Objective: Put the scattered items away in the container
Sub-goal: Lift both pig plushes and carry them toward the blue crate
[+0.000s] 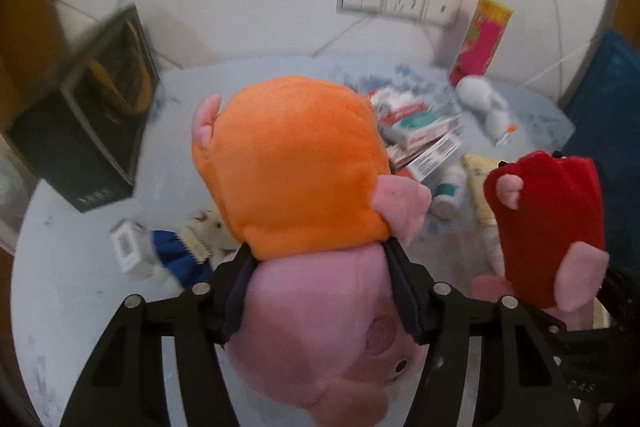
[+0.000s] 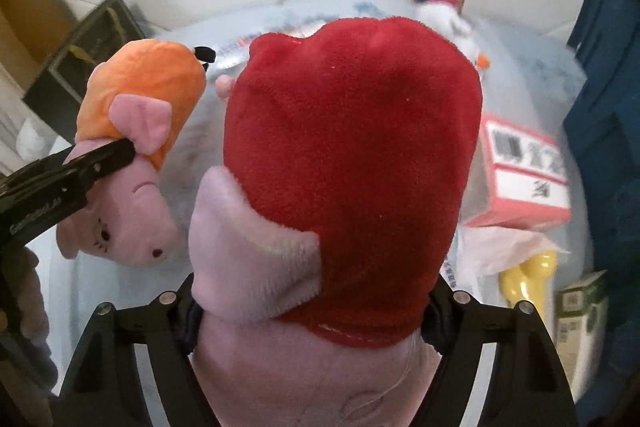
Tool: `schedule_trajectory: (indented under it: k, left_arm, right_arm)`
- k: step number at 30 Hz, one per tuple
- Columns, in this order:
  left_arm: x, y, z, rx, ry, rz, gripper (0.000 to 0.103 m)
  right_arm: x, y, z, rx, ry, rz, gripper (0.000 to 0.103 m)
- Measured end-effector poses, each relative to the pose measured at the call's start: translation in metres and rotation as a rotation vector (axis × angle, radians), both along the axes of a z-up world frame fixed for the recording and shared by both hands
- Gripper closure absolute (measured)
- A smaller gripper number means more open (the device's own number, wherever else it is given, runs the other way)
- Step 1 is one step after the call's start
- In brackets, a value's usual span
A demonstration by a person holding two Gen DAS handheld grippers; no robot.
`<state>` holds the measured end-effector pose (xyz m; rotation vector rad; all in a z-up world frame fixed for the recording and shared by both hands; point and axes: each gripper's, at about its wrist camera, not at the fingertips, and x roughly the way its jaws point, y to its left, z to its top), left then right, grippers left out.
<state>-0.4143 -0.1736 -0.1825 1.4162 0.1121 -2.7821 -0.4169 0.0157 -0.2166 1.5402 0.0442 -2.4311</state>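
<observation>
The left gripper (image 1: 316, 267) is clamped on an orange-dressed pig plush (image 1: 296, 167) at the neck, head toward the camera and body pointing away, lifted above the pale blue table (image 1: 60, 267). Beside it, the right gripper (image 2: 312, 311) is closed the same way on a red-dressed pig plush (image 2: 352, 163) — both toys hang head-down in the air, near each other but apart. Below and beyond them lie a small blue-robed figure (image 1: 180, 255) beside a white carton (image 1: 128, 247), then a heap of medicine boxes (image 1: 420, 131) and a white plush (image 1: 484, 103). Farther off, a black box (image 1: 92, 115) stands at left, a dark blue container (image 1: 604, 99) at the right edge, and a pink-and-yellow box (image 1: 480, 39) by the wall.
</observation>
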Motion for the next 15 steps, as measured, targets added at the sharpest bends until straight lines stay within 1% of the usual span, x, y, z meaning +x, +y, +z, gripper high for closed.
schedule_trajectory:
  k: [4,9,12,15]
  left_arm:
    - [0.040,0.003,0.047,-0.012,0.096,0.000,0.043]
    - [0.087,0.011,0.093,-0.031,0.181,0.021,0.043]
    - [0.112,0.020,0.115,-0.041,0.222,0.045,0.043]
    - [0.137,0.030,0.135,-0.046,0.258,0.077,0.043]
  right_arm:
    - [0.027,-0.003,0.040,-0.004,0.082,0.019,0.023]
    - [0.065,-0.004,0.096,-0.013,0.201,0.058,0.023]
    - [0.083,-0.002,0.126,-0.021,0.261,0.092,0.023]
    - [0.103,0.004,0.149,-0.023,0.308,0.132,0.023]
